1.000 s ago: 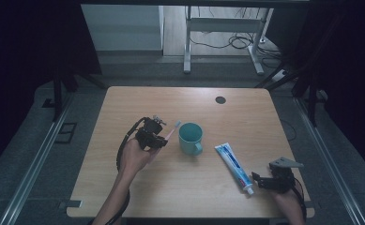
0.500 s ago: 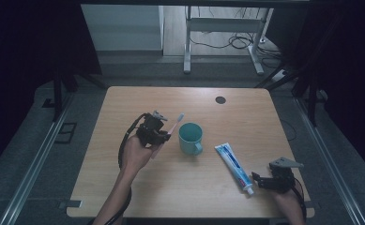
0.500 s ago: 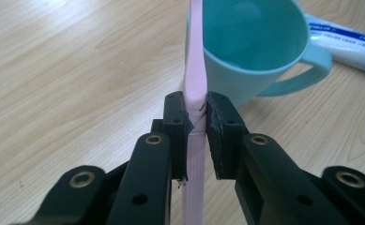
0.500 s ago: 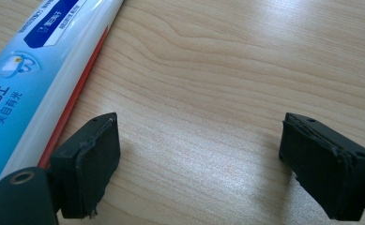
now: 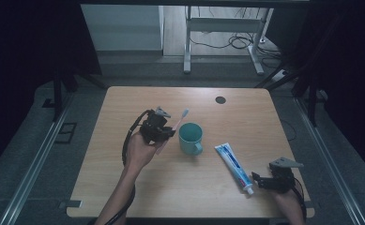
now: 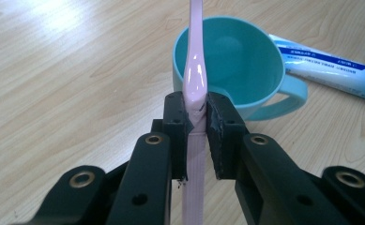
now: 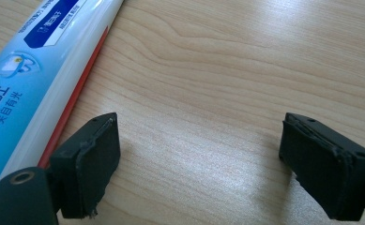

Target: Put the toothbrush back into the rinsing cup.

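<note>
My left gripper (image 5: 165, 131) is shut on the handle of a pink toothbrush (image 5: 180, 119), just left of a teal mug (image 5: 190, 138). In the left gripper view the pads (image 6: 217, 126) of this gripper (image 6: 196, 124) pinch the toothbrush (image 6: 195, 65), which points up over the mug's (image 6: 246, 65) rim. A white and blue toothpaste tube (image 5: 234, 161) lies flat to the right of the mug. My right gripper (image 5: 260, 180) rests on the table near the tube's cap end. Its jaws stand open with bare wood between them (image 7: 203, 159), the tube (image 7: 34, 75) beside its left jaw.
The wooden table (image 5: 124, 187) has a small dark round hole (image 5: 220, 100) near its far edge. The toothpaste tube (image 6: 330, 65) lies just behind the mug's handle. Beyond the table are a dark floor, desk legs and cables.
My left gripper has shifted slightly toward the mug with the toothbrush, and the brush head now sits a little farther and higher. The right gripper, mug and tube have stayed put.
</note>
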`<state>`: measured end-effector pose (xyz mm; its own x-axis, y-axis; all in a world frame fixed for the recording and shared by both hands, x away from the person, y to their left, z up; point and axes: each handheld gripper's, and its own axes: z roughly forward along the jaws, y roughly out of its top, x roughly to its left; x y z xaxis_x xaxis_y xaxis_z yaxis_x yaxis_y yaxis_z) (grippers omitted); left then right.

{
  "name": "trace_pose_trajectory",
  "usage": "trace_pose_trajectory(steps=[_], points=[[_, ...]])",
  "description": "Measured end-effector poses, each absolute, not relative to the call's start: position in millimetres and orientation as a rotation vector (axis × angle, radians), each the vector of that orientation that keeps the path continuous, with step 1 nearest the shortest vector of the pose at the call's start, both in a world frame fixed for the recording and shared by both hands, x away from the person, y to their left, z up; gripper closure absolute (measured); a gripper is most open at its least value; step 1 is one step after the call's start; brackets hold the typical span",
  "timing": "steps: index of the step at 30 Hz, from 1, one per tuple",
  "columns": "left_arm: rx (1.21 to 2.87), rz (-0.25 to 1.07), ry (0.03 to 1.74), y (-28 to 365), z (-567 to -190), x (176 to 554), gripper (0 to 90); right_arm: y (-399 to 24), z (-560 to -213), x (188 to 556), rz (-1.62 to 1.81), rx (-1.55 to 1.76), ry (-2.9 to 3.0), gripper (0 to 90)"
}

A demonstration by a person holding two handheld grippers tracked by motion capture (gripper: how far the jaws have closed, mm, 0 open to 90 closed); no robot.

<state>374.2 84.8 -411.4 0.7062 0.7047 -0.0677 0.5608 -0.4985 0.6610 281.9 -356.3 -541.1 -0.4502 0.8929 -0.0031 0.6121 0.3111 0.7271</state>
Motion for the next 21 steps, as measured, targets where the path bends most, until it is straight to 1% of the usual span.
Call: trace_pose_trajectory(steps=[21], points=[[2.18,0.312,0.904,57,-394,388,78.6,-356,-541,282,0.937,1.338,2.177,12.2]])
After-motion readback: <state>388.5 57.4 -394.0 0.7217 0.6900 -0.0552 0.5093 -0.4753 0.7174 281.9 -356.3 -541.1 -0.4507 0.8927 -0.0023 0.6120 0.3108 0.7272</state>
